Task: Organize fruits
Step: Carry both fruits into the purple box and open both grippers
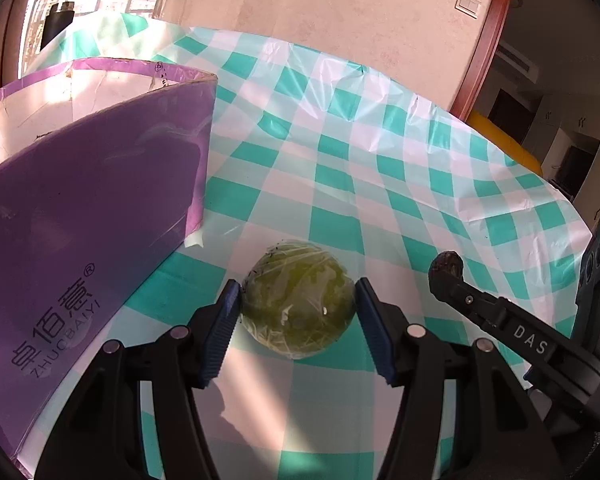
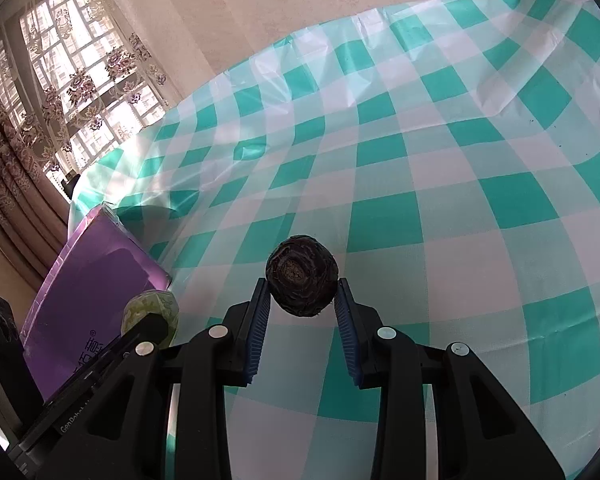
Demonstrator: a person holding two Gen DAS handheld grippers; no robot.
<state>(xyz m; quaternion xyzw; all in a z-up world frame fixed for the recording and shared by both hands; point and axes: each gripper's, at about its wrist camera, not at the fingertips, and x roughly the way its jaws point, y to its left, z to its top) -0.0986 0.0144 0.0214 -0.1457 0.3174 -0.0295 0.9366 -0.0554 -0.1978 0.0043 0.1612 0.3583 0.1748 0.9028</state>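
Note:
My left gripper (image 1: 298, 300) is shut on a round green fruit in clear wrap (image 1: 298, 300), held low over the checked tablecloth, just right of the purple box (image 1: 80, 220). My right gripper (image 2: 302, 292) is shut on a dark, rough purple-brown fruit (image 2: 302, 282), held above the cloth. In the left wrist view the right gripper (image 1: 446, 266) shows at the right with the dark fruit at its tip. In the right wrist view the green fruit (image 2: 152, 308) and the purple box (image 2: 96, 292) show at the lower left.
The table is covered by a teal and white checked plastic cloth (image 2: 420, 160). The open purple cardboard box stands at the table's left side. A curtained window (image 2: 72, 80) and a wall lie beyond the table. A yellow object (image 1: 504, 140) sits past the far right edge.

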